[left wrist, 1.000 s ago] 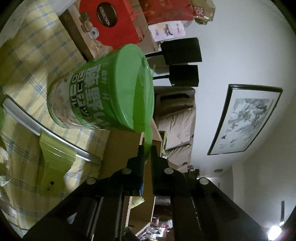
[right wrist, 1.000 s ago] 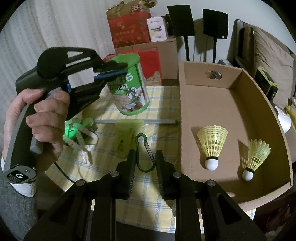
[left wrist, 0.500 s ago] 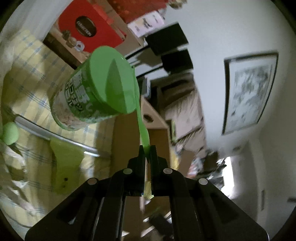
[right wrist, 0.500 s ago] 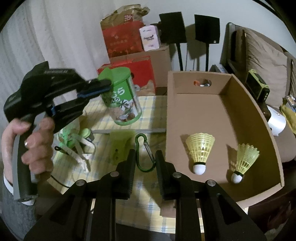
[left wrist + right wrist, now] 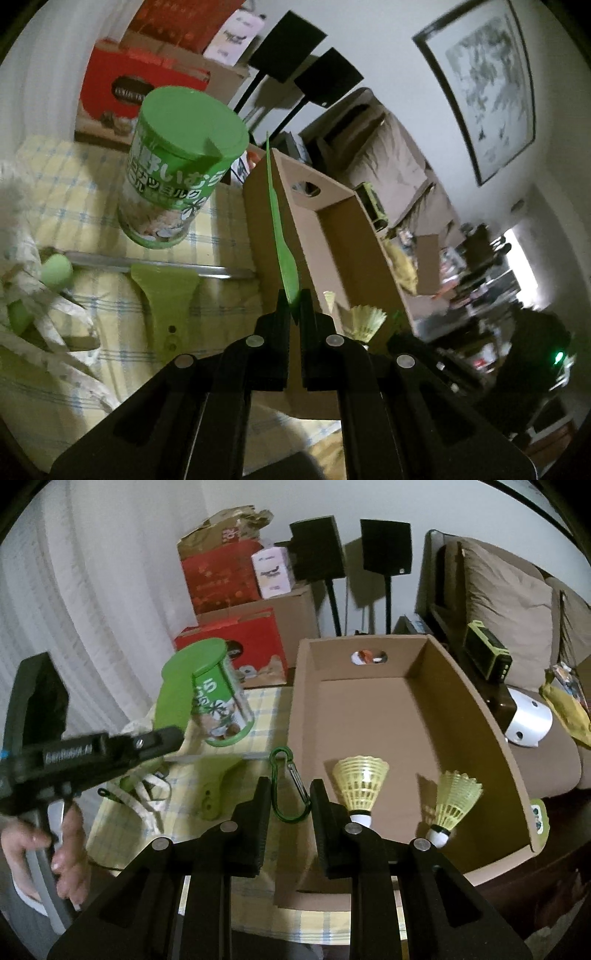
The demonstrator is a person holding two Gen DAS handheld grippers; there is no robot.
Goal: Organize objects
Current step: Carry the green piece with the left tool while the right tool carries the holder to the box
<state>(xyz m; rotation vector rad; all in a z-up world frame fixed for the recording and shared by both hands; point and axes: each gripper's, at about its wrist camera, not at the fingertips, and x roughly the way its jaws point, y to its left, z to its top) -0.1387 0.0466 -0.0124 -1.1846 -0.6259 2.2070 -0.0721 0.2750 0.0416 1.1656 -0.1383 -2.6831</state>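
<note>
My left gripper (image 5: 293,308) is shut on a flat green plastic piece (image 5: 281,240), held edge-on in the air beside the cardboard box (image 5: 266,229). From the right wrist view the same piece (image 5: 175,698) shows broadside in front of the green can (image 5: 218,701), with the left gripper (image 5: 162,738) at the left. My right gripper (image 5: 286,801) is open and empty above a green carabiner (image 5: 288,786) on the checked cloth. Two yellow shuttlecocks (image 5: 360,786) (image 5: 452,801) stand in the box (image 5: 476,716).
A green squeegee with a metal blade (image 5: 166,295) lies in front of the can (image 5: 173,177). A white bundle with green parts (image 5: 33,291) lies at the left. Red boxes (image 5: 236,642) and speaker stands (image 5: 386,550) stand behind the table. A sofa (image 5: 517,627) is at the right.
My left gripper has swung with the green piece away from the can, toward the cardboard box. The right gripper has risen slightly over the carabiner.
</note>
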